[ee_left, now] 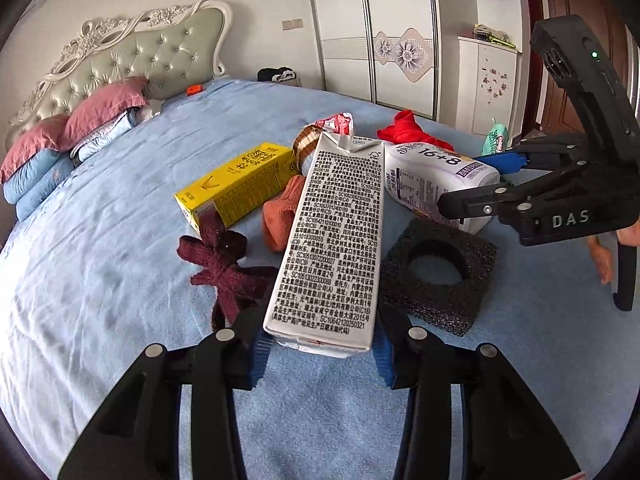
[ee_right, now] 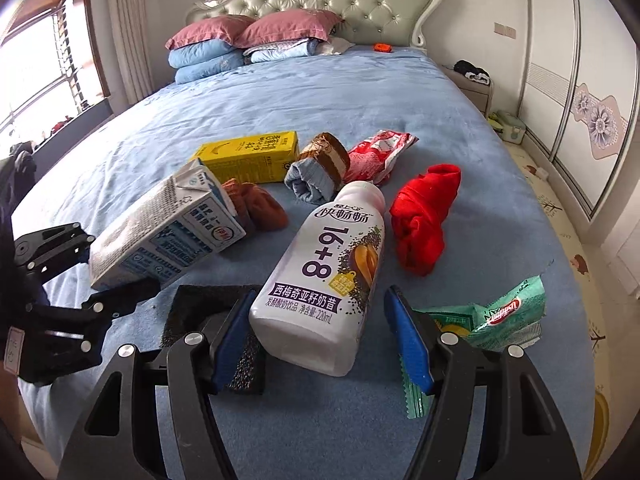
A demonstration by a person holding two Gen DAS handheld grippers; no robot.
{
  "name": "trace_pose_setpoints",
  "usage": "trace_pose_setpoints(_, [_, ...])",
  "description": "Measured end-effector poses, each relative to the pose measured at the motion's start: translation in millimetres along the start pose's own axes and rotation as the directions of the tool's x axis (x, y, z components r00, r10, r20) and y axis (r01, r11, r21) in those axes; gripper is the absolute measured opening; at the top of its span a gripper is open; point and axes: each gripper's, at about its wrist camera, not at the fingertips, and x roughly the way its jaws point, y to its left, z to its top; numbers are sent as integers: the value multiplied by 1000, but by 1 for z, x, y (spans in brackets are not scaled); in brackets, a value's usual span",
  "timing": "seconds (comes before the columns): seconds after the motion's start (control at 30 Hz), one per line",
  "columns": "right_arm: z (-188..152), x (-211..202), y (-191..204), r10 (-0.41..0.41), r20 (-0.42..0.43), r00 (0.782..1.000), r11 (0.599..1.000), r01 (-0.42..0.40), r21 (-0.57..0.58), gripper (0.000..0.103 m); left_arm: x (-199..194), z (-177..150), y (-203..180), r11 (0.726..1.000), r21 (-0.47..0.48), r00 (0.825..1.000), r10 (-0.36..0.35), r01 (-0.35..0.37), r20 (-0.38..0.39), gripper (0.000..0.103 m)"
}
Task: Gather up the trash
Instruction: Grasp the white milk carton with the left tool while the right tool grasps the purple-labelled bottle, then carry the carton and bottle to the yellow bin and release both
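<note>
My left gripper (ee_left: 320, 344) is shut on the base of a grey-and-white milk carton (ee_left: 332, 232), which points away over the blue bed. The right wrist view shows that carton (ee_right: 160, 232) tilted, its top resting by an orange sock (ee_right: 260, 204). My right gripper (ee_right: 320, 298) stands open around the base of a white "16+8" drink bottle (ee_right: 324, 272) lying on the bed; its right pad is clear of the bottle. Other trash nearby: a yellow carton (ee_right: 252, 152), a red wrapper (ee_right: 376, 152) and a green wrapper (ee_right: 492, 316) under the right finger.
A black foam block (ee_left: 436, 276) with a round hole lies between the two grippers. Socks are scattered around: maroon (ee_left: 228, 264), red (ee_right: 424, 216), a blue-and-brown roll (ee_right: 320, 172). Pillows (ee_right: 224, 40) are stacked at the headboard. A wardrobe (ee_left: 380, 40) stands beside the bed.
</note>
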Motion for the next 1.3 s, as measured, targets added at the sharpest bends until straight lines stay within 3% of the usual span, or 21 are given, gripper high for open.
trace_pose_setpoints(0.17, [1,8,2,-59,0,998,998,59,35,64,7,2,-2,1000,-24,999,-4,3,-35,42])
trace_pose_setpoints(0.23, [1,8,0,-68,-3,998,997,68,45,53,11,3,-3,1000,-29,999,6,-7,-48,42])
trace_pose_setpoints(0.63, [-6,-6,-2,-78,29,997,997,78,-15,49,20,13,-5,995,-78,992,57,-65,-108,40])
trace_pose_setpoints(0.97, [-16,-33,6,-99,95,991,988,109,-107,49,4,11,-22,989,-95,992,110,-115,-54,40])
trace_pose_setpoints(1.3, [-26,-58,-15,-3,112,994,997,13,-81,49,-31,8,-31,979,-185,996,93,-88,17,40])
